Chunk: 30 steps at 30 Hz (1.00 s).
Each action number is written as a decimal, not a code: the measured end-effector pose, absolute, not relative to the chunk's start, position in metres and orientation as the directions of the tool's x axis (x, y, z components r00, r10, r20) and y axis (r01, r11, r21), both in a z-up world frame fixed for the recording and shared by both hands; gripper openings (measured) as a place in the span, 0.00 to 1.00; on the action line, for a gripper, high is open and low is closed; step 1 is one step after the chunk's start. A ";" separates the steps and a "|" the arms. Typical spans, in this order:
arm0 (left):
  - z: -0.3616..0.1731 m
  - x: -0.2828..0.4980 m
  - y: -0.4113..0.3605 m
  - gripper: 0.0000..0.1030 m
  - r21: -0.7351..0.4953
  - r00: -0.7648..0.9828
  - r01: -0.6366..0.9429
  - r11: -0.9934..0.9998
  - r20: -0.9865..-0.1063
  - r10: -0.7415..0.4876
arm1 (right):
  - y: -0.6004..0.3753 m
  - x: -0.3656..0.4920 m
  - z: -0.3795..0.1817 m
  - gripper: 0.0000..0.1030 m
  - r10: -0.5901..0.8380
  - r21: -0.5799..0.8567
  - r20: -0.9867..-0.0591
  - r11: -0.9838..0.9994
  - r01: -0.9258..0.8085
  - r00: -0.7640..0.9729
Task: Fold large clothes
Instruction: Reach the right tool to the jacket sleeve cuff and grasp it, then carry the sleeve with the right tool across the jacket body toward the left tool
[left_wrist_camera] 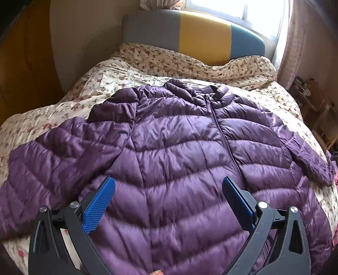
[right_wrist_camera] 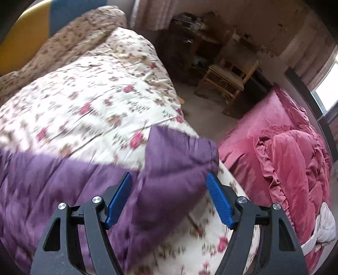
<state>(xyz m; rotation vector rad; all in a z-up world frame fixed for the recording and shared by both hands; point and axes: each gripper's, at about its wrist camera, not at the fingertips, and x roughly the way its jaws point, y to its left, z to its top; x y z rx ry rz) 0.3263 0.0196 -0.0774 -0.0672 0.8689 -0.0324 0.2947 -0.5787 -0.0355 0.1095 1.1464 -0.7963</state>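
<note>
We see a purple quilted puffer jacket (left_wrist_camera: 179, 148) spread front-up across a bed covered with a floral duvet (left_wrist_camera: 52, 118), its collar toward the headboard (left_wrist_camera: 202, 36) of grey, yellow and teal panels, its zipper (left_wrist_camera: 221, 135) closed down the middle. One sleeve (left_wrist_camera: 52, 160) lies out to the left over the duvet; the other sleeve (right_wrist_camera: 179, 152) runs to the bed's right edge.

Our left claw (left_wrist_camera: 169, 188) hangs over the lower front of the jacket with its blue pads (left_wrist_camera: 99, 203) spread wide and nothing between them. Our right claw (right_wrist_camera: 169, 184) is likewise wide apart and holds nothing; the cuff end of the right sleeve lies just ahead of its fingers (right_wrist_camera: 219, 201), though this view is blurred and we cannot tell whether the pads touch the fabric.

Beyond the bed's right edge stands a second bed with a rumpled pink quilt (right_wrist_camera: 291, 165), close alongside. Farther back a wicker chair (right_wrist_camera: 228, 80) sits on the floor beside dark cluttered shelving (right_wrist_camera: 190, 31). A curtain (left_wrist_camera: 293, 42) hangs by the bright window (left_wrist_camera: 238, 12) behind the headboard, and a wooden wardrobe (left_wrist_camera: 23, 63) stands at the left.
</note>
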 end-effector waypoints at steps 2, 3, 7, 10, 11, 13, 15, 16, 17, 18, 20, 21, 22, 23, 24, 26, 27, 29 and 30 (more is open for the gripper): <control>-0.081 0.337 0.021 0.97 -0.076 0.639 -0.001 0.997 -0.767 -0.058 | -0.589 0.304 -0.041 0.70 -0.508 -0.316 -0.848 0.715 0.624 0.152; -0.083 0.342 0.022 0.97 -0.073 0.637 -0.006 0.997 -0.769 -0.053 | -0.595 0.309 -0.044 0.70 -0.503 -0.315 -0.853 0.711 0.629 0.141; -0.093 0.354 0.025 0.97 -0.076 0.623 -0.014 0.997 -0.781 -0.051 | -0.612 0.322 -0.062 0.62 -0.481 -0.325 -0.873 0.701 0.635 0.084; -0.101 0.360 0.029 0.97 -0.082 0.608 -0.020 0.996 -0.793 -0.053 | -0.621 0.322 -0.070 0.43 -0.463 -0.323 -0.885 0.690 0.648 0.051; -0.103 0.362 0.030 0.97 -0.085 0.603 -0.022 0.996 -0.796 -0.055 | -0.621 0.321 -0.072 0.32 -0.460 -0.319 -0.887 0.689 0.651 0.052; -0.106 0.364 0.033 0.97 -0.087 0.597 -0.026 0.996 -0.801 -0.054 | -0.623 0.316 -0.070 0.22 -0.455 -0.304 -0.888 0.688 0.659 0.064; -0.110 0.366 0.038 0.97 -0.111 0.587 -0.036 0.993 -0.807 -0.069 | -0.623 0.311 -0.065 0.12 -0.443 -0.282 -0.892 0.699 0.657 0.088; -0.110 0.366 0.040 0.97 -0.116 0.586 -0.041 0.992 -0.807 -0.071 | -0.623 0.310 -0.062 0.10 -0.443 -0.276 -0.891 0.700 0.659 0.097; -0.111 0.367 0.042 0.97 -0.123 0.585 -0.048 0.991 -0.808 -0.071 | -0.622 0.308 -0.058 0.08 -0.439 -0.261 -0.891 0.701 0.664 0.114; -0.111 0.368 0.046 0.97 -0.140 0.582 -0.053 0.989 -0.809 -0.084 | -0.622 0.306 -0.054 0.08 -0.431 -0.241 -0.892 0.705 0.667 0.133; -0.111 0.369 0.050 0.97 -0.157 0.579 -0.063 0.986 -0.810 -0.092 | -0.619 0.304 -0.044 0.07 -0.422 -0.215 -0.891 0.713 0.667 0.164; -0.112 0.370 0.051 0.97 -0.164 0.578 -0.064 0.984 -0.810 -0.098 | -0.618 0.302 -0.039 0.07 -0.417 -0.203 -0.892 0.717 0.667 0.177; -0.112 0.370 0.052 0.97 -0.172 0.575 -0.064 0.983 -0.811 -0.104 | -0.617 0.302 -0.036 0.07 -0.413 -0.193 -0.892 0.719 0.667 0.187; -0.112 0.369 0.053 0.97 -0.175 0.576 -0.063 0.983 -0.810 -0.107 | -0.616 0.300 -0.032 0.06 -0.411 -0.182 -0.889 0.722 0.668 0.202; -0.111 0.368 0.052 0.97 -0.175 0.578 -0.059 0.983 -0.809 -0.109 | -0.613 0.298 -0.026 0.06 -0.411 -0.170 -0.885 0.726 0.666 0.221; -0.110 0.366 0.053 0.97 -0.176 0.586 -0.053 0.983 -0.802 -0.112 | -0.607 0.297 -0.018 0.06 -0.406 -0.155 -0.880 0.737 0.658 0.247; -0.109 0.365 0.053 0.97 -0.180 0.588 -0.052 0.982 -0.801 -0.116 | -0.602 0.297 -0.013 0.06 -0.406 -0.148 -0.874 0.747 0.648 0.268; -0.109 0.364 0.056 0.97 -0.192 0.591 -0.051 0.980 -0.797 -0.126 | -0.595 0.298 -0.005 0.06 -0.404 -0.137 -0.866 0.758 0.637 0.295; -0.109 0.364 0.058 0.97 -0.197 0.592 -0.052 0.979 -0.796 -0.128 | -0.589 0.299 -0.001 0.06 -0.396 -0.122 -0.861 0.770 0.626 0.319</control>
